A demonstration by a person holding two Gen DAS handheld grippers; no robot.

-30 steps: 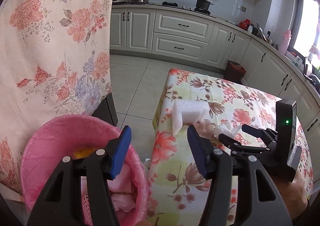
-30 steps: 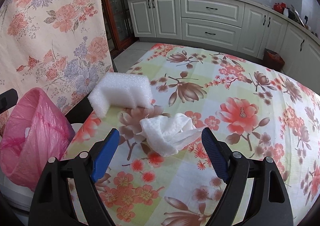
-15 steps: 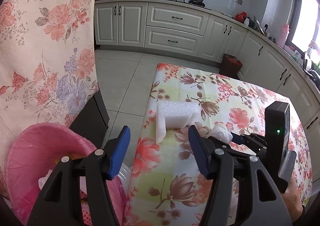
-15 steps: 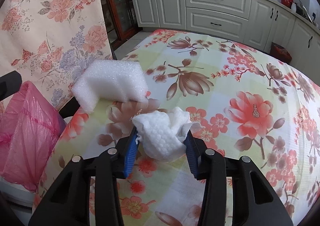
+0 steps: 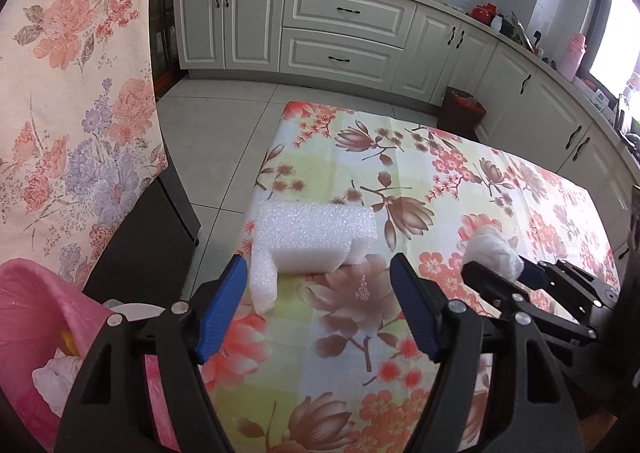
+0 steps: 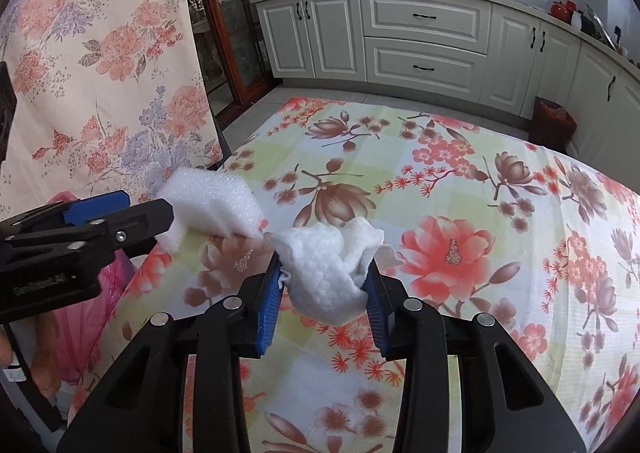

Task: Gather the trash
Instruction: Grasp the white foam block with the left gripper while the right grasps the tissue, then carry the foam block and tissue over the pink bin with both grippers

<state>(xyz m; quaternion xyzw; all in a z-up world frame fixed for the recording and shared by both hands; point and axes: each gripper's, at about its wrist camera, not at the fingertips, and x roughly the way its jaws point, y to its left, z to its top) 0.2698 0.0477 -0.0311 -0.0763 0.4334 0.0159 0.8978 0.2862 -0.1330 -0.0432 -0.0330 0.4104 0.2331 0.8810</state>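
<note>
Two pieces of trash: a crumpled tissue (image 6: 328, 269) and a white foam block (image 5: 312, 243) were on the flowered tablecloth (image 6: 460, 181).
Tissue: it sat pinched between the blue pads of the right gripper (image 6: 324, 293), just above the cloth, toward the table's left edge.
Tissue handling: soft, very light and loosely wadded, it looked likely to squash rather than slip; a hold across the thick middle of the wad seemed safest, since the loose flaps could tear or pull free.
Foam block: it lay at the table's left edge, an L-shaped piece with one leg pointing toward the near side.
Foam handling: light and springy, probably easy to dent; the long flat sides of its thicker part offered the best place to take hold.
Left gripper (image 5: 320, 305): its fingers stood wide apart and held nothing, hovering just short of the foam block.
Bin: a pink-lined trash bin (image 5: 36, 305) stood on the floor beside the table's left edge, with some scraps already inside.
Judgement: the tissue appeared ready to be carried to the bin, the foam block not yet taken.
</note>
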